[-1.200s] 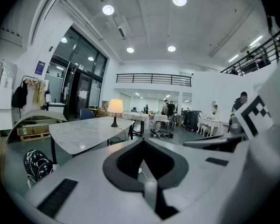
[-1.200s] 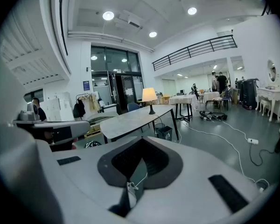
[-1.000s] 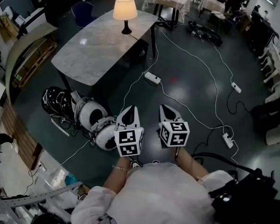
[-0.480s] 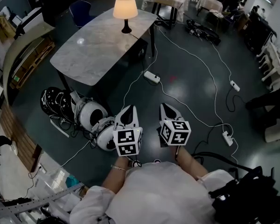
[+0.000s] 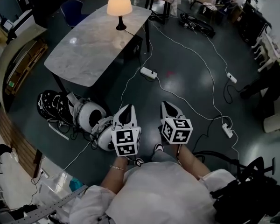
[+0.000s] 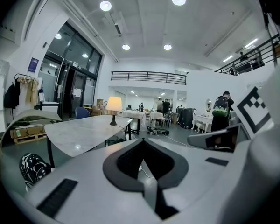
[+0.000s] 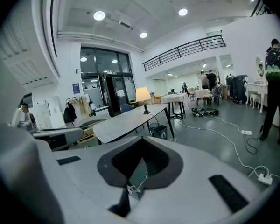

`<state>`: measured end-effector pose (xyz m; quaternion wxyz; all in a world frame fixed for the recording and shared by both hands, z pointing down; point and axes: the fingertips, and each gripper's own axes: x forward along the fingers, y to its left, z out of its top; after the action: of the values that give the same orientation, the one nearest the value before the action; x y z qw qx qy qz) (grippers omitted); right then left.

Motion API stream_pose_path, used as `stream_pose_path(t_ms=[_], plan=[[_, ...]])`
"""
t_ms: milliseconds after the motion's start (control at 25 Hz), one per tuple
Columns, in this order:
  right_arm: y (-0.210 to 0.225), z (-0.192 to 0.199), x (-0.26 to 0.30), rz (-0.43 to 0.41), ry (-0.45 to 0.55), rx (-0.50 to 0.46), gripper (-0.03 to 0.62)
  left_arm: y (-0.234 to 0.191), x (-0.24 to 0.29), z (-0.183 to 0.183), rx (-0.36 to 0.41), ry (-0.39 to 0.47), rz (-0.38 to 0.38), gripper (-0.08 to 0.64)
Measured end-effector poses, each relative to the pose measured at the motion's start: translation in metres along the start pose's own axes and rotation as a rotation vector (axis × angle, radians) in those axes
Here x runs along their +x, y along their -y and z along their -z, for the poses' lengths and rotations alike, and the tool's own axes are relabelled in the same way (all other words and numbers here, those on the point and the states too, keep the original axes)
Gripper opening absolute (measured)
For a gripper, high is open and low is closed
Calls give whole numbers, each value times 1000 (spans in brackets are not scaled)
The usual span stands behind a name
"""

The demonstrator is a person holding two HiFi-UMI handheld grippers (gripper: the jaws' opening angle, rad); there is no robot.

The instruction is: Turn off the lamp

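Head view, left gripper (image 5: 126,109): jaws pressed together with nothing between them; held low in front of the person's white top, marker cube facing the camera, tip aimed up the frame toward the table.
Left gripper view: the two pads meet at the tip, and only bare floor and a bit of white cable show through the notch behind them.
Right gripper (image 5: 168,107): jaws together as well, and empty; it sits just beside the left gripper at the same height, not touching it.
Floor (image 5: 186,83): dark and glossy, with ceiling lights reflected in it, under both grippers.
Helmets (image 5: 91,115): a cluster of round white and black-patterned helmet-like shells lying on the floor, just left of the left gripper.
Power strip (image 5: 149,73): white, on the floor between the grippers and the table; white cables trail from it across the floor.
Table (image 5: 84,55): long pale marble top on dark legs, beyond the helmets, its top bare apart from the lamp.
Lamp (image 5: 119,4): stands upright at the table's far end, well apart from both grippers; cream shade glowing, dark stem and base.
Chair (image 5: 73,8): blue, behind the table, left of the lamp.
People: a few stand far back in the hall, seen in both gripper views.
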<state>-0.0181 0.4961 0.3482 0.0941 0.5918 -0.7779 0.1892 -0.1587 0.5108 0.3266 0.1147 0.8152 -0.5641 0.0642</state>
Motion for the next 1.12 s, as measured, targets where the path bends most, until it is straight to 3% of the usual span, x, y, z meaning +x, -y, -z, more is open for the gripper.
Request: stream_pose_path(t_ms=[320, 720, 1120], plan=[[28, -7, 25, 20, -1, 24, -2, 0, 36, 2, -8, -13, -9, 8], [67, -45, 79, -30, 0, 7, -2, 9, 103, -22, -9, -5, -50, 8], [115, -61, 124, -50, -39, 11, -2, 20, 163, -23, -16, -43, -89, 8]])
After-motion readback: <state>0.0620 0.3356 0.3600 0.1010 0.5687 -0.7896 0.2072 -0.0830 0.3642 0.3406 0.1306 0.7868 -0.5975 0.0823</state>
